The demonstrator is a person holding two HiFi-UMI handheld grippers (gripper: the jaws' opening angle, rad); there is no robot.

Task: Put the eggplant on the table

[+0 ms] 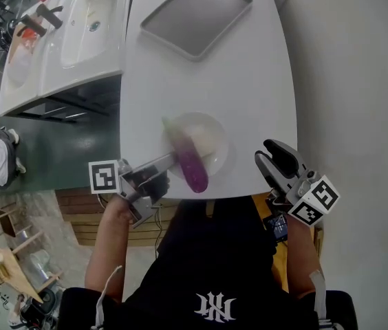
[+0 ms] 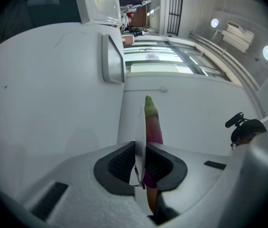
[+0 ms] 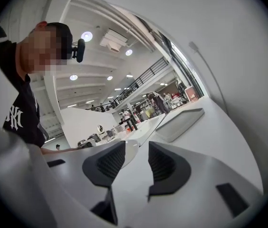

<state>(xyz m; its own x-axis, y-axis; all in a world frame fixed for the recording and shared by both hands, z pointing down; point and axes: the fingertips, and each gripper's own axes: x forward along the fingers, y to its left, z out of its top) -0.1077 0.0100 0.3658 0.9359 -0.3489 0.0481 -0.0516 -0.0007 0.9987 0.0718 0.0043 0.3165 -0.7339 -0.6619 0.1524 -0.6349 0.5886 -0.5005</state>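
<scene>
Surface finishes. The table [image 1: 249, 81] has a smooth white top with a satin sheen. The tray [image 1: 195, 16], well beyond the left gripper [image 2: 140, 150], is grey and matt; metal or plastic cannot be told. The plate [image 1: 211, 133], its thin rim between that gripper's pads [image 2: 117, 165], is white, smooth and faintly glossy. The eggplant [image 1: 190, 162], just ahead of the same jaws, has glossy purple skin and a duller green cap. Left and right gripper [image 3: 136, 151] share pale grey matt plastic shells and black ribbed rubbery pads. The marker cube [image 1: 316, 201] on the right gripper carries flat black-and-white print. The shirt [image 1: 214, 267] behind both grippers is black cloth.
</scene>
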